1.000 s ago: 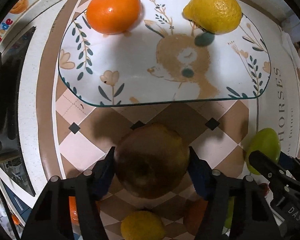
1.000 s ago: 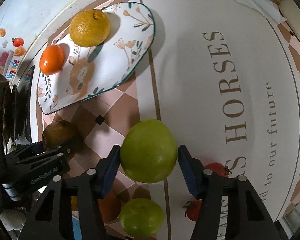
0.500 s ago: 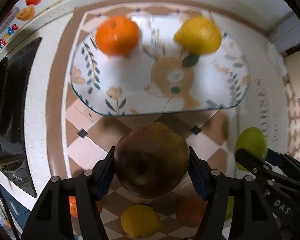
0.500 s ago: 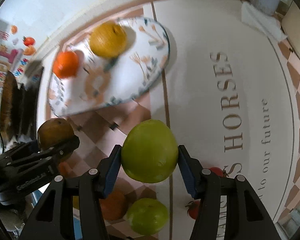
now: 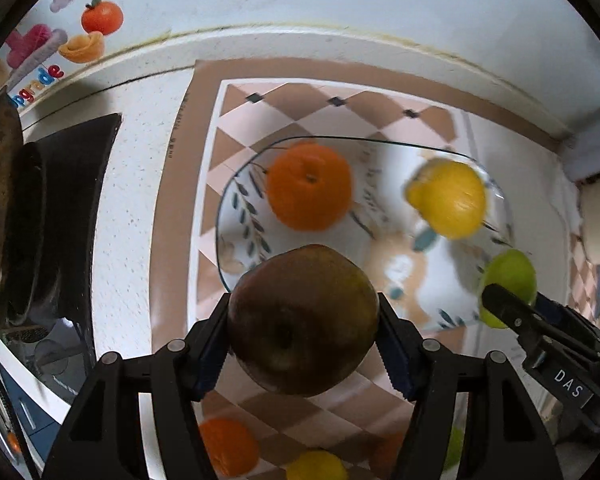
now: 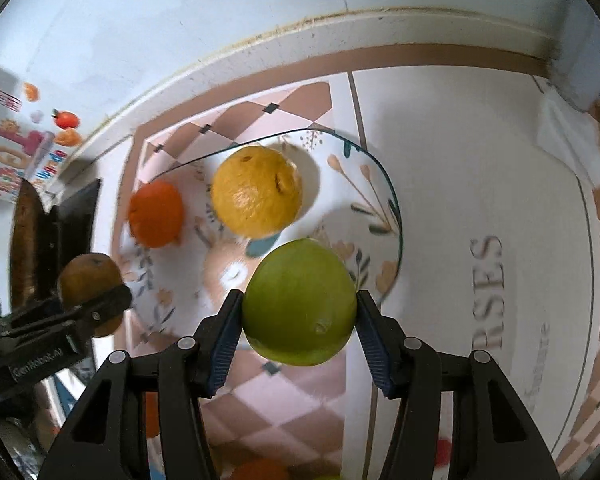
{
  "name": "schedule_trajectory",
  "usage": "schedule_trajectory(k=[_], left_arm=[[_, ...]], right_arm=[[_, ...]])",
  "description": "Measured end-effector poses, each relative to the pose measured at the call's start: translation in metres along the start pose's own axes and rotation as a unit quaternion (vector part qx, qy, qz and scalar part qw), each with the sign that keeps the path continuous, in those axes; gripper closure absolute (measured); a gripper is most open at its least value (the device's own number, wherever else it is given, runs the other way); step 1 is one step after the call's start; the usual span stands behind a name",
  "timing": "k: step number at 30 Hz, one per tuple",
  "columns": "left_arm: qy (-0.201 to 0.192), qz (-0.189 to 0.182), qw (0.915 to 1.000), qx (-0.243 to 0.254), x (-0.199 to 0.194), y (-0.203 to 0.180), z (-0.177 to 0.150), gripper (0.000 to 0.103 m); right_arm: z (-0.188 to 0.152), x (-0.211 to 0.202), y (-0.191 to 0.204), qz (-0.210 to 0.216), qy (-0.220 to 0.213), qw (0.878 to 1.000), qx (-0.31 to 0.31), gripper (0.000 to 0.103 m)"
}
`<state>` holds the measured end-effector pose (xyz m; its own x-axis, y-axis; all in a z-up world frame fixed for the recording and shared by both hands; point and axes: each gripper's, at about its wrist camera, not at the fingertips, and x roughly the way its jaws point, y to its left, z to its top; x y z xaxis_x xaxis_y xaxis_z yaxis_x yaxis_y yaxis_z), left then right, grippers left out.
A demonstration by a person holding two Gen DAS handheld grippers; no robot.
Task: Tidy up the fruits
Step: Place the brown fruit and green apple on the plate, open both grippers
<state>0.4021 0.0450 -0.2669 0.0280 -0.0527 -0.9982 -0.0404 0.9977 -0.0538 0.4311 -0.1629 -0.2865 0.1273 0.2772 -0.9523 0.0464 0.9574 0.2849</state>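
My left gripper (image 5: 303, 326) is shut on a dark brown apple (image 5: 302, 318), held in the air over the near left edge of the patterned glass plate (image 5: 392, 276). My right gripper (image 6: 299, 312) is shut on a green apple (image 6: 299, 302) above the plate's near right part (image 6: 374, 200). An orange (image 5: 309, 186) and a yellow lemon (image 5: 447, 198) lie on the far side of the plate. From the right wrist view the orange (image 6: 156, 214) and lemon (image 6: 257, 191) sit side by side, and the left gripper (image 6: 96, 304) with its brown apple (image 6: 89, 272) shows at the left.
A checkered placemat (image 5: 260, 120) lies under the plate, beside a cream mat with lettering (image 6: 488, 292). More fruit lies near the bottom: an orange (image 5: 228, 446) and a lemon (image 5: 316, 466). A dark stove (image 5: 60, 220) is at the left. A white wall (image 5: 340, 0) stands behind.
Both grippers rose and moved forward with their apples, from over the checkered mat to above the plate's near edge. The plate, orange and lemon stayed in place.
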Motion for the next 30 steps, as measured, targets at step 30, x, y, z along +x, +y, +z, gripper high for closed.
schedule_trajectory(k=[30], left_arm=[[0.01,0.018,0.9996,-0.017,0.037,0.012,0.02,0.017]], right_arm=[[0.013,0.008,0.002,-0.055,0.011,0.998,-0.031,0.01]])
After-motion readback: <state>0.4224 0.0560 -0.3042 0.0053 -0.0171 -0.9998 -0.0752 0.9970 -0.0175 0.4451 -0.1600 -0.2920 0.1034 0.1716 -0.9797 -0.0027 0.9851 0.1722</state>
